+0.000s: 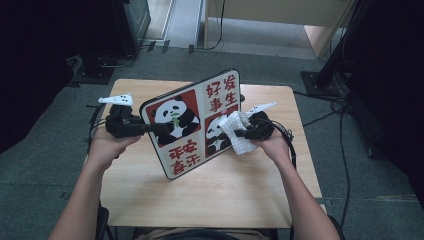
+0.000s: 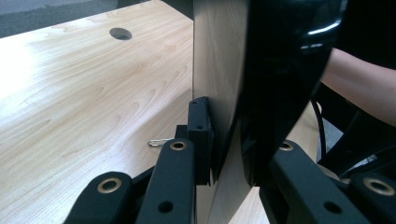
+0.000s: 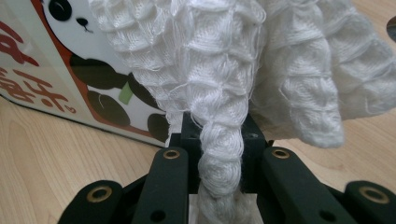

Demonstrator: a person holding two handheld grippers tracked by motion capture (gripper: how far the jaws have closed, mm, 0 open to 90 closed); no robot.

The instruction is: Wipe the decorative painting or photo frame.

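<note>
The panda board (image 1: 192,122) stood tilted on its lower edge near the middle of the counter (image 1: 225,195); the left tool (image 1: 150,128) was clamped on the board's left edge; the right tool (image 1: 239,133), jaws closed tight on a white cloth (image 1: 235,131), pressed that cloth against the board's right half

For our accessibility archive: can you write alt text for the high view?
A person stands a panda-printed board tilted on a wooden table, the left gripper clamping its left edge. The right gripper presses a white waffle-weave cloth against the board's face.
</note>
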